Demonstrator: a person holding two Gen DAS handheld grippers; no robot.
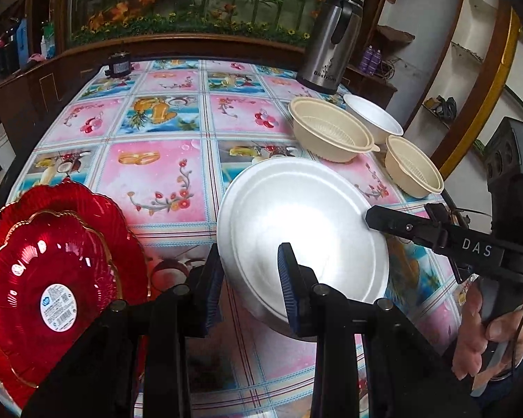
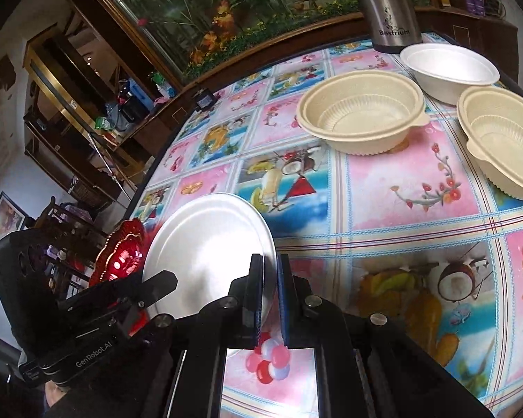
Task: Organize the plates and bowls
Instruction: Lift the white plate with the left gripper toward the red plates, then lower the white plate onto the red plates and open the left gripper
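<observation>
**Left wrist view.** Left tool (image 1: 251, 285) part-spread around the lower rim of the white round matt plate (image 1: 296, 223). Not decidable here whether the blue pads press on it. Plate tilted, clear of the patterned surface (image 1: 157, 174), with its shallow well towards the camera and a soft glare at centre. Right tool (image 1: 376, 217) meeting the far rim. Stack of red scalloped translucent plates (image 1: 52, 261) with gilt edges just beside, at the surface's near corner. Two cream ribbed plastic bowls (image 1: 331, 132) and a white bowl (image 1: 373, 115) well apart, towards the back.

**Right wrist view.** Right tool (image 2: 270, 278) pressed together on the thin plate rim (image 2: 205, 244). Plate nearly on edge, between both tools, with the red stack (image 2: 122, 257) close behind it. One finger of the left tool (image 2: 160, 284) across the plate's face.

**Hazards, as judged.**
- Swivel or slip of the steeply tilted plate, from a pinch on so little rim.
- Dented rim, from squeezing if the material is soft.
- Red stack nudged off the corner, from a careless lowering.
</observation>
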